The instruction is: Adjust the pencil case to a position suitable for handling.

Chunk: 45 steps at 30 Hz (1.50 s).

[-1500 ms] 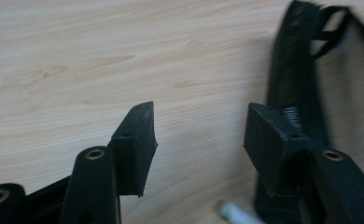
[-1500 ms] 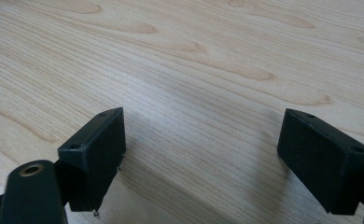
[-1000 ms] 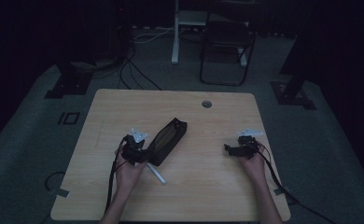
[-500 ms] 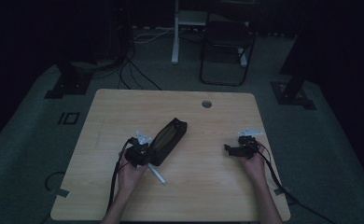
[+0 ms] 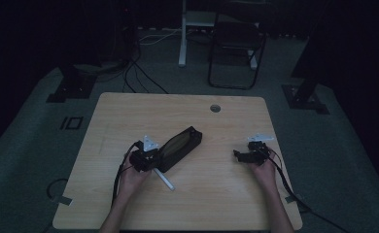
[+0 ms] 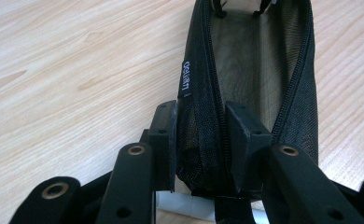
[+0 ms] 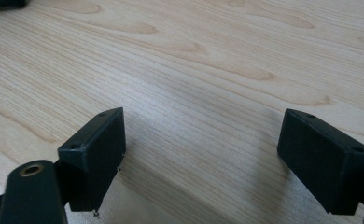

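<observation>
A long black mesh pencil case [image 5: 179, 144] lies slantwise on the wooden table [image 5: 144, 111], its zipper open in the left gripper view. My left gripper [image 5: 148, 160] is at its near end. The jaws have just been closing, and the pads now pinch a fold of the pencil case [image 6: 255, 60] beside the zipper, so the left gripper [image 6: 201, 112] is shut on it. A white pen [image 5: 165, 180] lies partly under that end and shows as a white strip [image 6: 185, 205] below the jaws. My right gripper [image 5: 237, 154] rests at the table's right side; the right gripper [image 7: 203, 135] is open over bare wood.
A round cable hole [image 5: 215, 108] sits near the table's far edge. Cables trail from both grippers off the near edge. A folding chair [image 5: 236, 53] and stand bases are on the dark floor beyond the table.
The left gripper's jaws have narrowed onto the near end of the pencil case, and the hand shifted slightly. The right hand and gripper have kept still.
</observation>
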Each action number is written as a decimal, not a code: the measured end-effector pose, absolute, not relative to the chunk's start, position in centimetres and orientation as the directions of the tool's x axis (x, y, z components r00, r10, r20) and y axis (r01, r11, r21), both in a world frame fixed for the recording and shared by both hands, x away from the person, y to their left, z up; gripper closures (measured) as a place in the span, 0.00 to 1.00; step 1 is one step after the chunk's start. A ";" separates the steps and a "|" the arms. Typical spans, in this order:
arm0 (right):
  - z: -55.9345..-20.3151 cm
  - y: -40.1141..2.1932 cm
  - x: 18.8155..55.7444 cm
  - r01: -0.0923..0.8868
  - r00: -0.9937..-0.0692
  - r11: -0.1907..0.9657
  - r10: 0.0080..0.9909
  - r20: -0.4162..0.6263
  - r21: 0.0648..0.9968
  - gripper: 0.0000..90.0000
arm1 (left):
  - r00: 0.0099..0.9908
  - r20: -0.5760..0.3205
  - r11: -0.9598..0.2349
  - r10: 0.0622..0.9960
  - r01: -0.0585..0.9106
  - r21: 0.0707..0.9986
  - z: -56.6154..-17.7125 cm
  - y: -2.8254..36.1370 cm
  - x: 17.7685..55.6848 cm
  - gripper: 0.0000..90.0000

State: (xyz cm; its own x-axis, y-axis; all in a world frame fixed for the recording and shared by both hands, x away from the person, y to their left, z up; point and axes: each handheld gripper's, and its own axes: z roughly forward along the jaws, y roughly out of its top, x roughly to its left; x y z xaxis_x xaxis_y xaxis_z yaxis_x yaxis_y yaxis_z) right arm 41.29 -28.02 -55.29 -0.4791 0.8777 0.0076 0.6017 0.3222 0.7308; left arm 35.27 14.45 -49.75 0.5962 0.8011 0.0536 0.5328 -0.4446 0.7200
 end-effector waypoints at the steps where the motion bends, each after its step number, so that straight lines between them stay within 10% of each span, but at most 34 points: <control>1: -55.3 -28.0 41.3 0.602 -0.479 0.322 0.878 0.008 0.731 0.17 | 0.616 0.056 -0.458 0.785 0.519 0.722 -49.8 14.6 35.4 0.74; 23: -55.3 -28.0 41.3 0.602 -0.479 0.322 0.878 0.008 0.731 0.17 | 0.648 0.004 -0.420 0.761 0.489 0.765 -48.8 15.2 35.0 0.48; 45: -55.3 -28.0 41.3 0.602 -0.479 0.322 0.878 0.008 0.731 0.17 | 0.589 0.006 -0.363 0.808 0.491 0.792 -47.4 16.7 33.2 0.47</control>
State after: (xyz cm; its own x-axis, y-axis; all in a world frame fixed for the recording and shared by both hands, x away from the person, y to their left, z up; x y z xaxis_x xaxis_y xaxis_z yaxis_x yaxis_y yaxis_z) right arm 41.30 -28.02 -55.29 -0.4790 0.8778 0.0080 0.6020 0.3218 0.7308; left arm 33.25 16.71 -47.38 0.5890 0.8081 0.0056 0.4906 -0.3631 0.7922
